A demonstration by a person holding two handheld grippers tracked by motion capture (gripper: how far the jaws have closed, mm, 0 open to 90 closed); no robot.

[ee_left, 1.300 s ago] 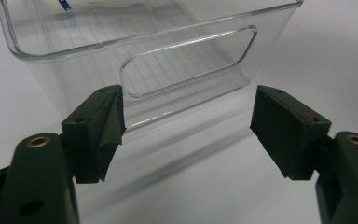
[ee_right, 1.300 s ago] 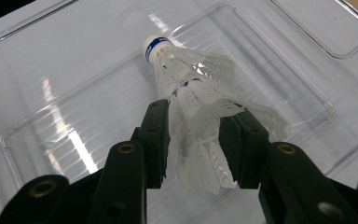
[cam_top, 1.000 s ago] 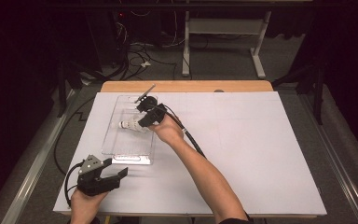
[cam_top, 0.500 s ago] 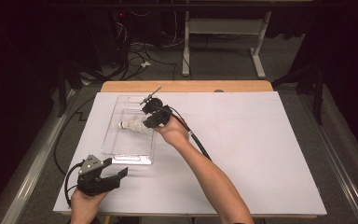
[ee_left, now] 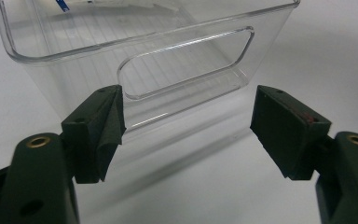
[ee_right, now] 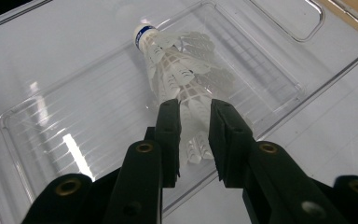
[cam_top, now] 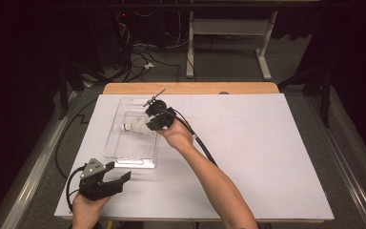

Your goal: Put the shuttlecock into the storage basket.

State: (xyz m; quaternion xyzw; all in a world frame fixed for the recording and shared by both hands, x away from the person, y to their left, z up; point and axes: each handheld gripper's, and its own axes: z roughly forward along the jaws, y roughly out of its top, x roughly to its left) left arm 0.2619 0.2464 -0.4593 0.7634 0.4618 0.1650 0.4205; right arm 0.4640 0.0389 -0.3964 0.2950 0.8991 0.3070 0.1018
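A white feather shuttlecock lies in a clear plastic bin at the table's left, its blue-banded cork pointing left in the high view. My right gripper reaches into the bin from the right. Its jaws have just been closing, and they are now shut on the shuttlecock's feather skirt, which sits pinched between the pads. My left gripper rests on the table just short of the bin's near end wall, open, with nothing between its jaws.
White paper covers the table, and a wooden edge shows at the far side. The right gripper's black cable trails along the forearm. Table legs and cables stand on the floor beyond.
The right hand has shifted slightly over the bin, staying at the shuttlecock's feathers. The left gripper has stayed where it was.
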